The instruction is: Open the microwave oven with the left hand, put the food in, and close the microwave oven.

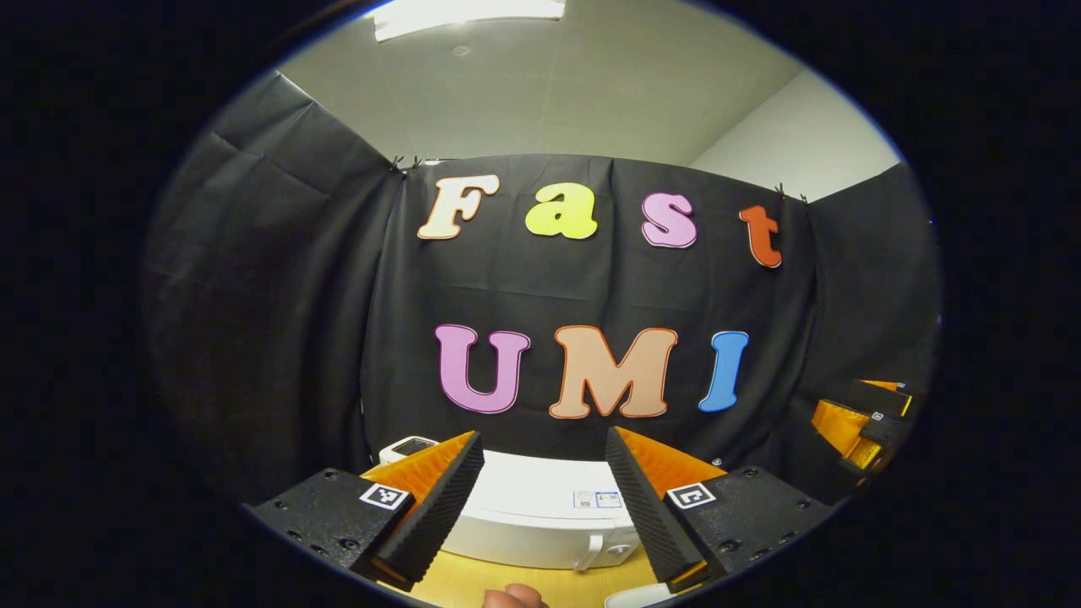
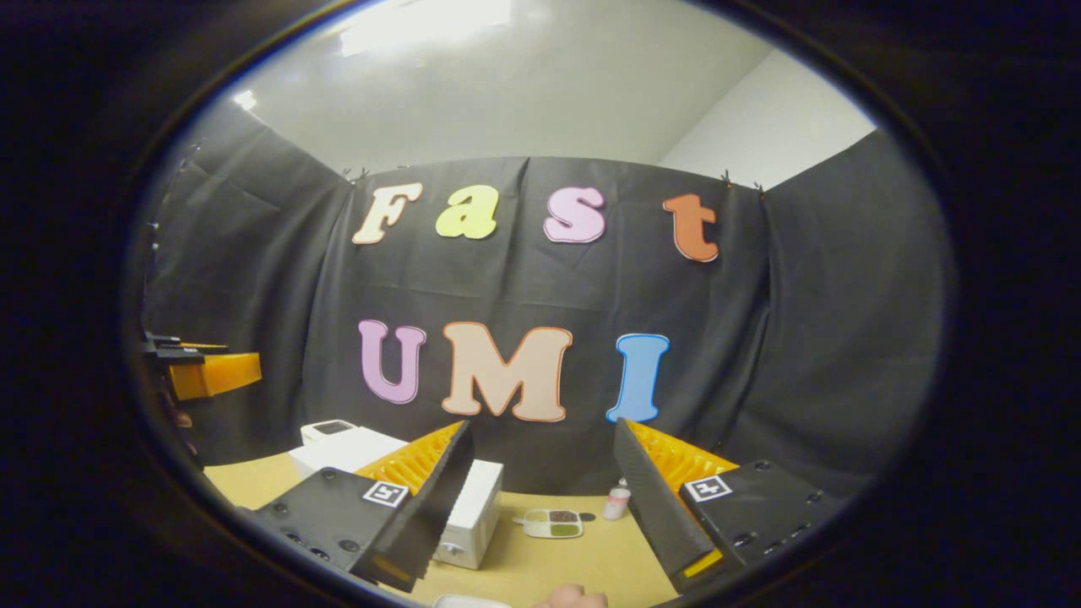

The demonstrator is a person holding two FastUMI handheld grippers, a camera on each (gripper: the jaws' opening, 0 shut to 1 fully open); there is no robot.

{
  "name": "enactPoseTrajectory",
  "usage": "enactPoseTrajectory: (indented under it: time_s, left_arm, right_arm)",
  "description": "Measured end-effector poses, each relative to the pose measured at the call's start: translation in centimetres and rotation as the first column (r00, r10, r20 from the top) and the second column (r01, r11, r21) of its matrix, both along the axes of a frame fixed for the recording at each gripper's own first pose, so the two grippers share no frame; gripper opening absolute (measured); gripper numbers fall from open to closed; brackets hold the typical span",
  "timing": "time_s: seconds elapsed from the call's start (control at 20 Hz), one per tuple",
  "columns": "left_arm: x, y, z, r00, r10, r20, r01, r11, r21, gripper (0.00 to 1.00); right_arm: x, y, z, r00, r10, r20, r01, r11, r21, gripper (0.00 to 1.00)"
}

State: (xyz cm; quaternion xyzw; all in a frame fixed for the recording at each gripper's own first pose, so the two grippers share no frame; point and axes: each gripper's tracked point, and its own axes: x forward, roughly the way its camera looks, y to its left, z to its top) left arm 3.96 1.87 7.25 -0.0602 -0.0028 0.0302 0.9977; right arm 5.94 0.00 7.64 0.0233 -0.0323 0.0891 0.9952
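The microwave oven (image 1: 540, 515) sits closed at the bottom centre of the left gripper view, on the bench (image 1: 507, 583) between my spread, empty left tongs (image 1: 540, 507), so I judge the opening step is not yet begun; next I must lower them to its door handle (image 1: 589, 553). My right tongs (image 2: 540, 498), also spread and empty, frame a food tray (image 2: 553, 523) and a small bottle (image 2: 617, 500) right of the oven.
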Motion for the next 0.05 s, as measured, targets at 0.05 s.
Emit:
enactPoseTrajectory:
  time_s: [0.05]
  left_arm:
    - [-0.37, 0.09, -0.02, 1.000, 0.003, -0.002, -0.003, 1.000, 0.004, 0.92]
  right_arm:
    - [-0.11, -0.07, -0.04, 1.000, 0.001, 0.002, -0.001, 1.000, -0.007, 0.96]
